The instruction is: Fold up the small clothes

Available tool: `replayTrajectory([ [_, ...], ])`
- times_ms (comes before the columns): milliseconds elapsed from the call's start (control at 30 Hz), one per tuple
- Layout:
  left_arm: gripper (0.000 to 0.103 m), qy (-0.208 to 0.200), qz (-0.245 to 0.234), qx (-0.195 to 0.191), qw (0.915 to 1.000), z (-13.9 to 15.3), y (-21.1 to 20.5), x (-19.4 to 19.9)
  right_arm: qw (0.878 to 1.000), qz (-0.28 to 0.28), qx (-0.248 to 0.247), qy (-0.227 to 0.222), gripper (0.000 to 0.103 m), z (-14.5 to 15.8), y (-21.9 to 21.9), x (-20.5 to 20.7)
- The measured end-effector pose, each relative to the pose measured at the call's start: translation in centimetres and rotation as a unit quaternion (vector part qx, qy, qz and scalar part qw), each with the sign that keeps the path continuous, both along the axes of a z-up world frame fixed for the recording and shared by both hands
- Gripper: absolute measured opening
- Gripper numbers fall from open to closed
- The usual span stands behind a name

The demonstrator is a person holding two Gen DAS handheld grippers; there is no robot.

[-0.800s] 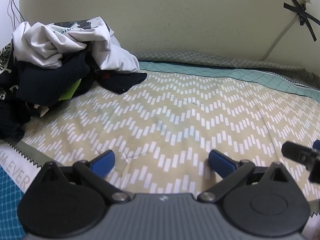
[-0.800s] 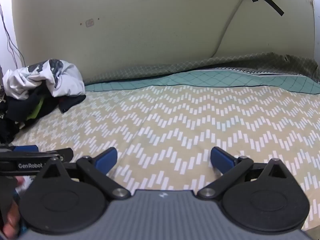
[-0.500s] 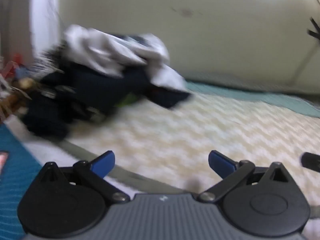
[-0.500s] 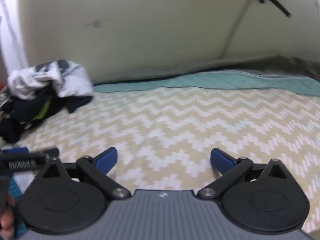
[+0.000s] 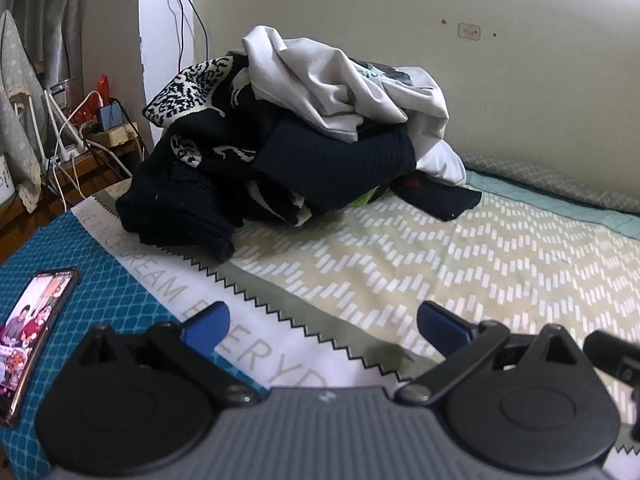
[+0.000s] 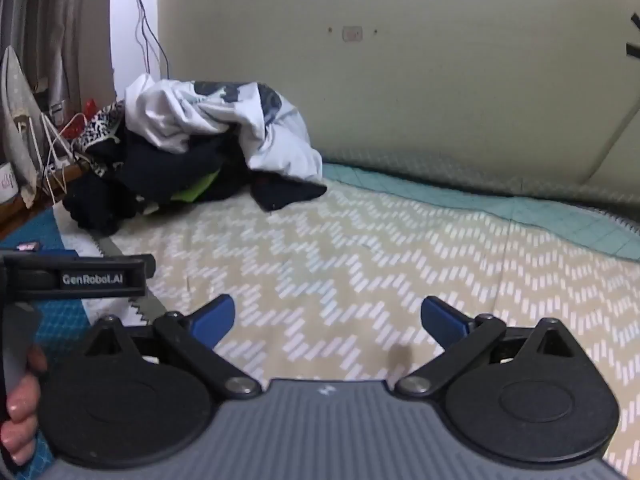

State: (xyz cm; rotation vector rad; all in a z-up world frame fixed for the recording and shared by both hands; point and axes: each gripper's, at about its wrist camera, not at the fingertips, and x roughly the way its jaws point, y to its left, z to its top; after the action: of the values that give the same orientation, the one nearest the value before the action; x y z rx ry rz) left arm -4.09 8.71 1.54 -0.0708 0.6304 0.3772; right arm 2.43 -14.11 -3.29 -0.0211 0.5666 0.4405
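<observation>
Zigzag-patterned bedspread (image 5: 460,256) covered the bed; we found the clothes pile (image 5: 296,136) heaped at its far left corner — left gripper (image 5: 320,326) and right gripper (image 6: 327,320) jaws apart, holding nothing.

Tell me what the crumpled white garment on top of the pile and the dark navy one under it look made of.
White garment: thin, smooth jersey-like knit, judging by soft drapey folds. Dark navy garment: thicker matte knit, probably ribbed; faint vertical lines show.

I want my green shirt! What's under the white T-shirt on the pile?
Under the white T-shirt lie dark navy clothes and a black-and-white patterned one. A lime-green edge peeks out; the rest is covered.
</observation>
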Motion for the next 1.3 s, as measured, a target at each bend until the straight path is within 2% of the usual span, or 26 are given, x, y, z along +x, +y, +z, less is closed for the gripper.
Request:
replayTrajectory([
  [233,0.103,-0.002,-0.009,0.028,0.9996,-0.3,-0.7,-0.3,1.000,0.002,0.018,0.007,0.095,-0.3,-0.4,0.2],
  [633,0.103,-0.012,-0.009,0.032,0.9994,-0.3,-0.7,-0.6,1.000,0.000,0.025,0.015,0.095,0.4,-0.4,0.2],
  [1300,0.103,-0.032,-0.009,0.029,0.9990,0.0,-0.6,-1.1,0.999,-0.011,0.038,-0.015,0.095,1.0,-0.9,-0.4],
])
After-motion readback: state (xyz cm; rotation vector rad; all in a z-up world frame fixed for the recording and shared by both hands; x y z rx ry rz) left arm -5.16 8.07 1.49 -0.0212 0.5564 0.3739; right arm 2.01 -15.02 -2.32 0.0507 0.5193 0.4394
